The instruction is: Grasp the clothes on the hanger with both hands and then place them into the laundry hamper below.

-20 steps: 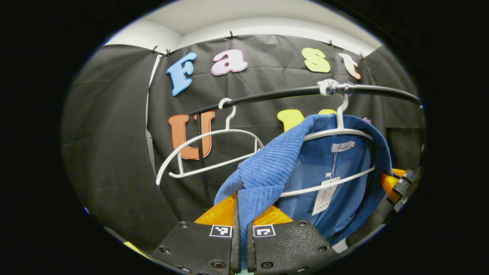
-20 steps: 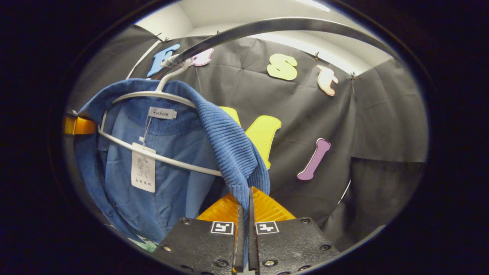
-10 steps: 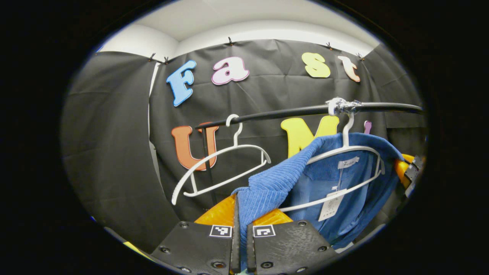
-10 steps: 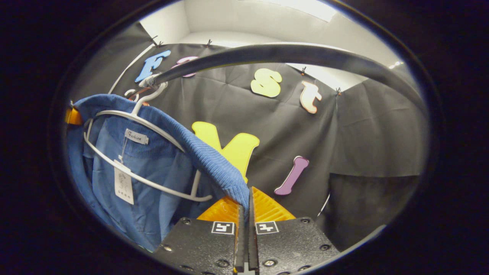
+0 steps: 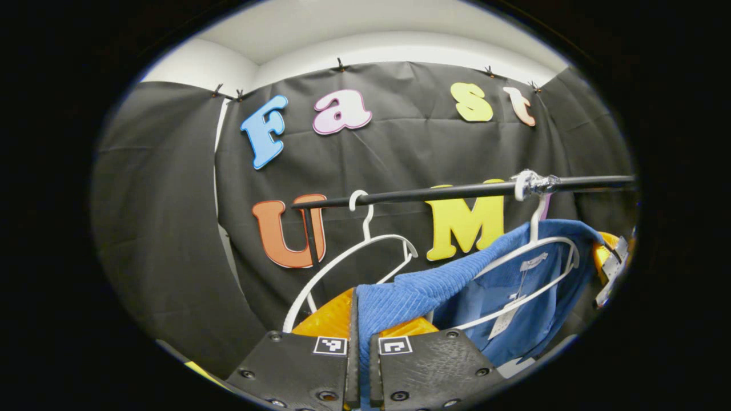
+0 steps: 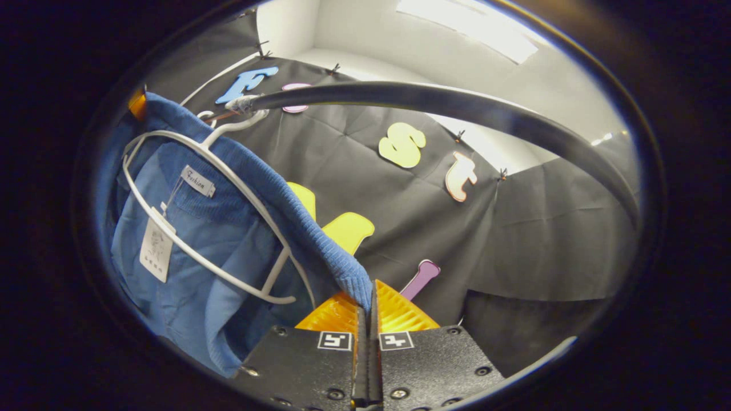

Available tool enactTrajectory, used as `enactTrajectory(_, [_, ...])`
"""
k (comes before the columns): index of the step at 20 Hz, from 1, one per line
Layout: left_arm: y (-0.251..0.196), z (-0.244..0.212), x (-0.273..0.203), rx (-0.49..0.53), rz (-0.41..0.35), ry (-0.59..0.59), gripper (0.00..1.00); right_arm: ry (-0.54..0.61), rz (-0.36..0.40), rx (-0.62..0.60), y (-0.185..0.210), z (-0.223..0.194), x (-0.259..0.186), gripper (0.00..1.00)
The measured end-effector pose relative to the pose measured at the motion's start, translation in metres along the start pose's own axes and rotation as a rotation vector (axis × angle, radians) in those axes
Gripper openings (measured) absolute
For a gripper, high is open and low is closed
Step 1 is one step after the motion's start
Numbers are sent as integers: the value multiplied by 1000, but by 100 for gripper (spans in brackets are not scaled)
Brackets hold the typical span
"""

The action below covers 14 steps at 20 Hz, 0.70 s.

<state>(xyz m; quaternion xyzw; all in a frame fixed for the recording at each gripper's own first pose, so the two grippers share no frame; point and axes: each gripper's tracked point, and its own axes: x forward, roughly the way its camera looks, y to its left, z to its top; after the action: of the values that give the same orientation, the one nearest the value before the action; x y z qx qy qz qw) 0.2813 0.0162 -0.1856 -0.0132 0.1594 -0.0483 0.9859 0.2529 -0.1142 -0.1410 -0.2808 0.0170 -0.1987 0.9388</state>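
Blue ribbed-knit sweater [image 5: 411, 291] on white hanger [image 5: 528, 257], shoulders pinched in left gripper [image 5: 358, 319] and right gripper [image 6: 370, 305].

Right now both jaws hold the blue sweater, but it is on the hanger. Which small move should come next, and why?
Probably draw both grippers outward and down a little. The left gripper and right gripper each pinch a shoulder of the sweater, whose collar drapes over the white hanger hooked on the rail.

Black rail [image 6: 457, 105] arcs close overhead; empty hanger [image 5: 354, 257] crowds left.
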Motion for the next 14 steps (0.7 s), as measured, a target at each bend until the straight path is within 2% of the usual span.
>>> enactTrajectory(2, [3,4,6,31,-14,0,11,-12,-9,-33,-3,4,6,4])
enactTrajectory(3, [4,5,9,56,-18,-3,6,-19,-14,-54,-5,6,8,4])
enactTrajectory(8, [16,22,24,216,-34,-30,6,-55,-32,-155,-5,6,21,4])
enactTrajectory(10, [16,20,32,261,-73,-28,10,-60,-37,-176,-4,5,24,4])
enactTrajectory(11, [18,17,36,272,-96,-22,6,-62,-36,-182,-3,5,26,4])
enactTrajectory(14, [19,4,49,278,-154,3,6,-66,-19,-242,4,-6,34,5])
